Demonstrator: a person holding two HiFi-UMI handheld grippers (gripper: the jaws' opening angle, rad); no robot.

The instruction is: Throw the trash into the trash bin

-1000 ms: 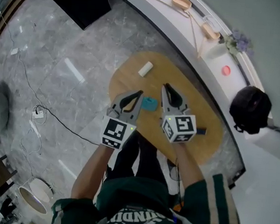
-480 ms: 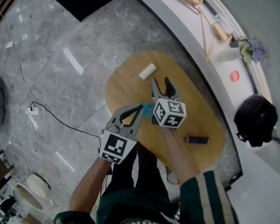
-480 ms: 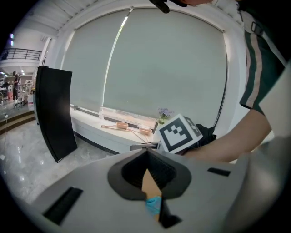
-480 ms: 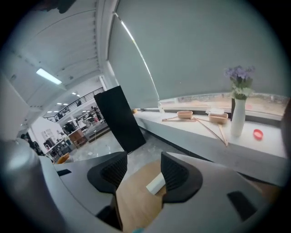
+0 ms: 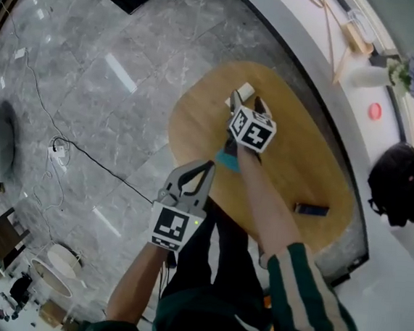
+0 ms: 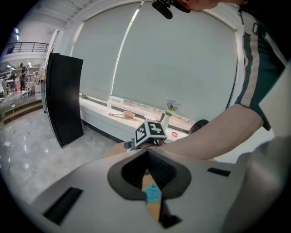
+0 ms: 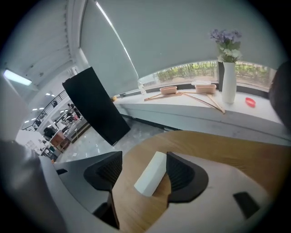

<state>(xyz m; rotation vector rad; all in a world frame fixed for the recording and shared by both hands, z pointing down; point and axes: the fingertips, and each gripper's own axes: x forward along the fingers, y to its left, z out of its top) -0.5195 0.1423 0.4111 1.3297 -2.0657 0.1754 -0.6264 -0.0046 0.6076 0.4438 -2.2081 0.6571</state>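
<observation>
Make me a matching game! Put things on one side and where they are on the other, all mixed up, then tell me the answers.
Things:
1. white block
2. blue scrap
3. purple flowers

Places:
A. in the white vase on the window ledge
B. between the right gripper jaws
C. on the wooden table, near its edge on the person's side

Pairs: 1-B, 2-C, 3-A.

The right gripper's jaws have just been opening, and the block lies between them.
</observation>
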